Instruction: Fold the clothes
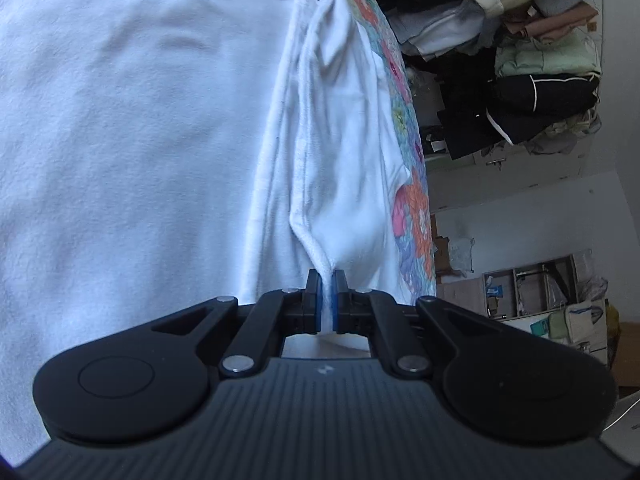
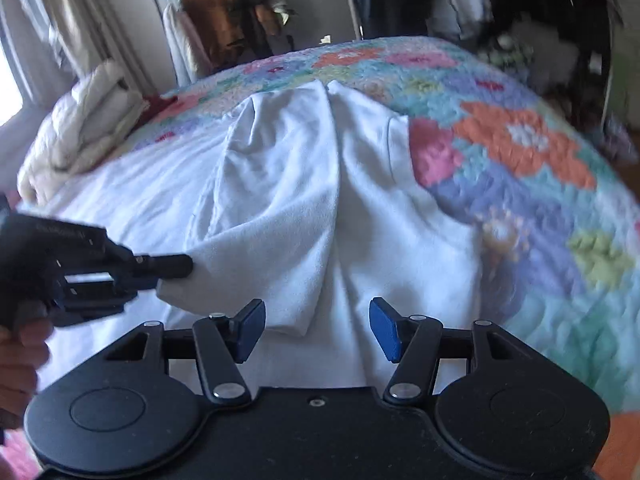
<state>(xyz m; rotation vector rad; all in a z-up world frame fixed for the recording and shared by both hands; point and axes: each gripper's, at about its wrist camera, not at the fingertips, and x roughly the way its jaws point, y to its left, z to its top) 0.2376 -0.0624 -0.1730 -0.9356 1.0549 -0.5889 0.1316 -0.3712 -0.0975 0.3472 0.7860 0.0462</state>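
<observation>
A white garment (image 1: 120,140) lies spread over a bed with a flowered quilt (image 2: 520,168); it also shows in the right wrist view (image 2: 280,200). My left gripper (image 1: 328,292) is shut on a bunched edge of the white garment and lifts it into a ridge. In the right wrist view the left gripper (image 2: 188,266) comes in from the left, pinching a corner of a folded-over flap. My right gripper (image 2: 318,328) is open and empty, just above the garment with a loose fold tip between its blue pads (image 2: 250,332).
A folded cream blanket (image 2: 88,132) lies at the bed's far left. Clothes hang on a rack (image 2: 224,12) behind the bed. Piles of clothes (image 1: 540,60) and shelves (image 1: 540,288) stand beside the bed.
</observation>
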